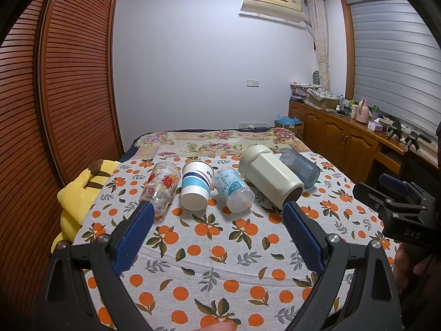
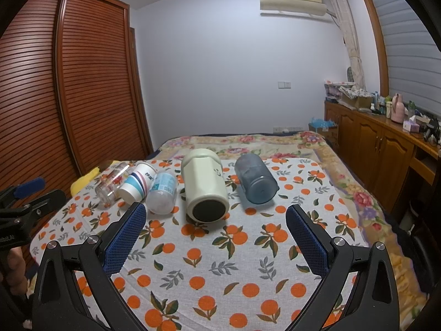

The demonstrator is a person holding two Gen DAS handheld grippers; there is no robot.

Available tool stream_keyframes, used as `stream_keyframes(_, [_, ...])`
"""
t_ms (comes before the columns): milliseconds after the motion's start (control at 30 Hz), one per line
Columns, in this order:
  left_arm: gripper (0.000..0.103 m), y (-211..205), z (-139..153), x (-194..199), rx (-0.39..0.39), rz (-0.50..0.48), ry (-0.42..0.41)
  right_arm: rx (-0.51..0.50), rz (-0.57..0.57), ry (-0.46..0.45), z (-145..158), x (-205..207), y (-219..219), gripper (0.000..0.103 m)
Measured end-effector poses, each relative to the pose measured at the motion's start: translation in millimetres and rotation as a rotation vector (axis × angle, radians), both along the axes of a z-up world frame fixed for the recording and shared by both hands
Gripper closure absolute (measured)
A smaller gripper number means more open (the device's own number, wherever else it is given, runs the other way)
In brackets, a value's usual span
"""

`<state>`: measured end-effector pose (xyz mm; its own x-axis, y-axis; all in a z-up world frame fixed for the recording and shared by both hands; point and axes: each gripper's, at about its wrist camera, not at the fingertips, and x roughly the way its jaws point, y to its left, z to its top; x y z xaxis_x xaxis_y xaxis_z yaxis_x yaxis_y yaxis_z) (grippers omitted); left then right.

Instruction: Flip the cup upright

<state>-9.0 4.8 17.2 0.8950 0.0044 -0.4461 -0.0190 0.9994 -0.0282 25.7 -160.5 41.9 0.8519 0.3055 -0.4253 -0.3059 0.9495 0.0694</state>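
Ahead of hand-held gripper: toppled cup.

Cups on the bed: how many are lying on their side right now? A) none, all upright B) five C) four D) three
B: five lie tipped in a row on the orange-print cloth: clear printed glass, striped paper cup, clear plastic cup, cream tumbler, blue-grey cup. Both grippers, left and right, are open, short of them.

The bed carries an orange-print cloth. Lying on their sides on it, from nine toward three o'clock: glass cup, striped paper cup, clear plastic cup, cream cup, blue cup.
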Motion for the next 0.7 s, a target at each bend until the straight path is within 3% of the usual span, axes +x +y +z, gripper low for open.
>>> stream_keyframes(700, [0.008,-1.7,-5.5,2.4,0.007,-0.001,0.012,0.001,-0.008,0.016,-5.3,2.1,-3.7,0.000])
